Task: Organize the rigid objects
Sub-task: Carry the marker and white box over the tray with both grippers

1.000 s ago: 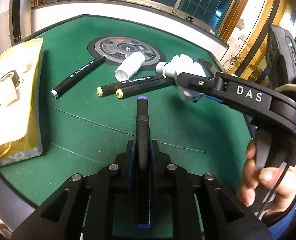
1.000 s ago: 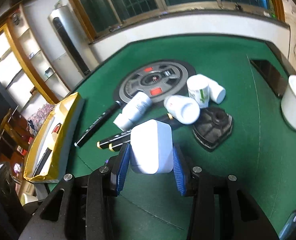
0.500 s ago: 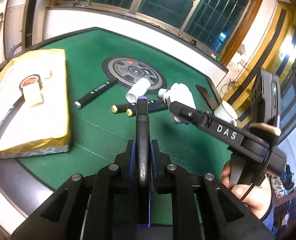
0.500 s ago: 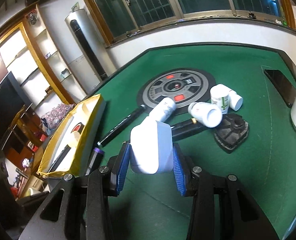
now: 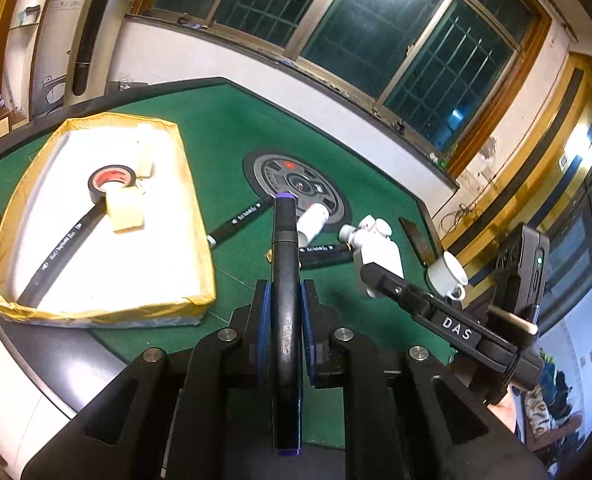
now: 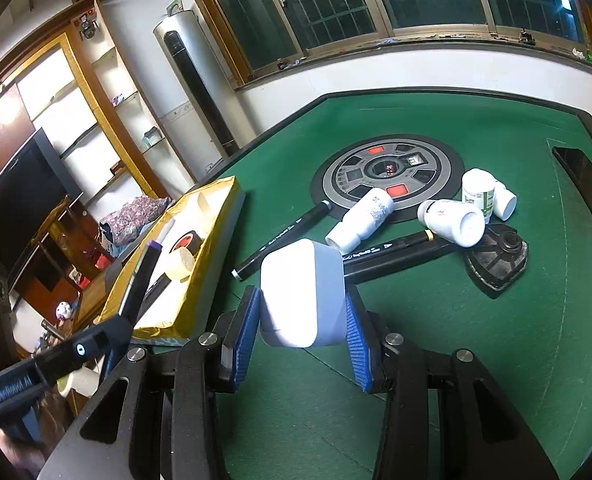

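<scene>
My left gripper [image 5: 285,304] is shut on a black marker with purple ends [image 5: 285,280], held above the table's near edge, right of the yellow-rimmed box [image 5: 200,216]. My right gripper [image 6: 302,320] is shut on a white and grey block [image 6: 302,292], also seen in the left wrist view [image 5: 378,256]. On the green felt lie black markers [image 6: 284,236] [image 6: 392,252] and white bottles [image 6: 362,220] [image 6: 452,222] [image 6: 478,192]. The left gripper with its marker [image 6: 140,276] shows at the right wrist view's left.
The box holds a tape roll [image 5: 112,178], a black marker [image 5: 62,252] and pale blocks [image 5: 126,214]. A round control panel [image 6: 388,172] sits mid-table. A black triangular piece [image 6: 496,256], a phone [image 6: 584,180] and a white cup [image 5: 448,276] lie to the right.
Both grippers have lifted and drawn back from the table, each still holding its object. The left one has swung so the box is more in view.
</scene>
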Demonstrator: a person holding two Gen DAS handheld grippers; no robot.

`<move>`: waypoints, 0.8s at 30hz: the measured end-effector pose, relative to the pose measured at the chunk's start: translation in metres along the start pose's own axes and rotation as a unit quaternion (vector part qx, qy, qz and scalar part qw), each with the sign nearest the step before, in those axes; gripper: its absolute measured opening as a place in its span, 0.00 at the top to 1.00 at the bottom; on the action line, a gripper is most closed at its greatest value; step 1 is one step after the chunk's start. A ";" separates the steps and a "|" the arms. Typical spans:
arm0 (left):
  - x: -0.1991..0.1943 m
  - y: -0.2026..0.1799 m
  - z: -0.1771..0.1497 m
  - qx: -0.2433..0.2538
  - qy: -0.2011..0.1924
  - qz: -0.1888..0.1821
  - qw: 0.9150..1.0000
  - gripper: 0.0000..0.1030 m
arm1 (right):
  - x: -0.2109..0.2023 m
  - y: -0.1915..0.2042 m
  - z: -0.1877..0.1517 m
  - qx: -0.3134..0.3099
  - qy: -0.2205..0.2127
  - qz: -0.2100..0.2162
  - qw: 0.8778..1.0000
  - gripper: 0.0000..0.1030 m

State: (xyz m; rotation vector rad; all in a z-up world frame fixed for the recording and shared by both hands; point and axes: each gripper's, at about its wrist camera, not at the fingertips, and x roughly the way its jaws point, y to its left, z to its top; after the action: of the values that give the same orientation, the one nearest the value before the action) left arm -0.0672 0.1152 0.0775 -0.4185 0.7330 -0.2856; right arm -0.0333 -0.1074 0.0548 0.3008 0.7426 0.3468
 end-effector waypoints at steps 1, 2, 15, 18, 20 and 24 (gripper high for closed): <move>0.000 0.003 0.002 -0.003 -0.003 -0.002 1.000 0.88 | 0.000 0.001 0.000 0.000 0.000 0.000 1.000 0.64; -0.001 0.006 0.003 -0.006 -0.004 -0.003 1.000 0.88 | 0.000 0.003 0.000 0.000 0.000 0.001 1.000 0.64; -0.009 0.045 0.017 -0.027 -0.029 -0.010 0.999 0.88 | 0.018 0.046 0.009 -0.031 0.014 0.022 0.999 0.64; -0.011 0.056 0.017 -0.033 -0.035 -0.010 0.999 0.88 | 0.023 0.057 0.009 -0.039 0.017 0.025 0.999 0.64; -0.012 0.061 0.018 -0.034 -0.037 -0.007 0.999 0.88 | 0.027 0.065 0.010 -0.044 0.021 0.027 0.998 0.64; -0.013 0.075 0.017 -0.042 -0.039 -0.002 0.998 0.88 | 0.035 0.082 0.011 -0.055 0.027 0.031 0.998 0.64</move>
State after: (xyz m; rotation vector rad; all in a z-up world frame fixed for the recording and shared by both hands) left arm -0.0565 0.1909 0.0622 -0.5085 0.6687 -0.2410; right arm -0.0177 -0.0209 0.0728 0.2111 0.7647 0.4547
